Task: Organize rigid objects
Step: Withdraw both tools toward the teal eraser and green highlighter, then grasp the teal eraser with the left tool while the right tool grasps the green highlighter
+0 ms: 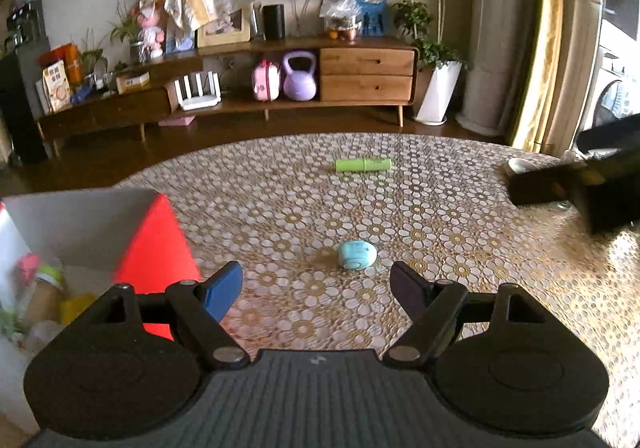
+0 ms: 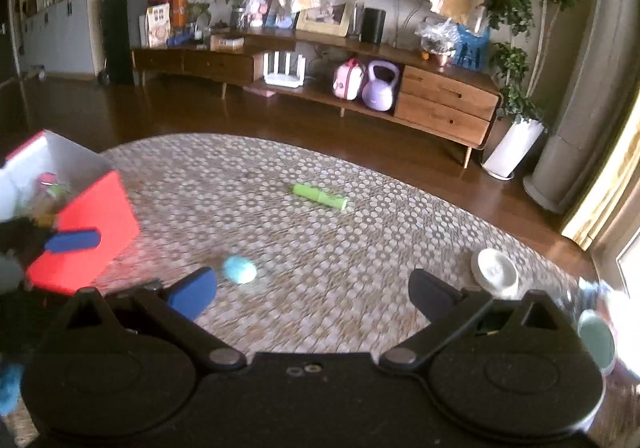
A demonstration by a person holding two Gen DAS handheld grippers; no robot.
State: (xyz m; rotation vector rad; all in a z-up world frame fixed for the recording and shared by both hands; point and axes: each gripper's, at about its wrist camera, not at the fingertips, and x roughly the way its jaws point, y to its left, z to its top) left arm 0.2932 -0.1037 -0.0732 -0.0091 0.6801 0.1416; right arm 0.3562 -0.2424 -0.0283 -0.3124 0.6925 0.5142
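Note:
A small light-blue oval object (image 1: pixel 357 254) lies on the patterned tablecloth just ahead of my open, empty left gripper (image 1: pixel 316 288). A green cylinder (image 1: pixel 363 164) lies farther back. The red box (image 1: pixel 156 244) with a white inside holds several small items at the left. In the right wrist view my right gripper (image 2: pixel 314 288) is open and empty above the table; the blue object (image 2: pixel 239 270) is beside its left fingertip, the green cylinder (image 2: pixel 319 196) is beyond, and the red box (image 2: pixel 86 226) is at the left with the left gripper's blue fingertip (image 2: pixel 74 240) in front of it.
A white dish (image 2: pixel 494 270) and a pale green cup (image 2: pixel 596 340) stand at the table's right side. The other gripper's dark body (image 1: pixel 580 187) is at the right. A wooden sideboard (image 1: pixel 360 75) and a potted plant (image 1: pixel 438 91) stand beyond the table.

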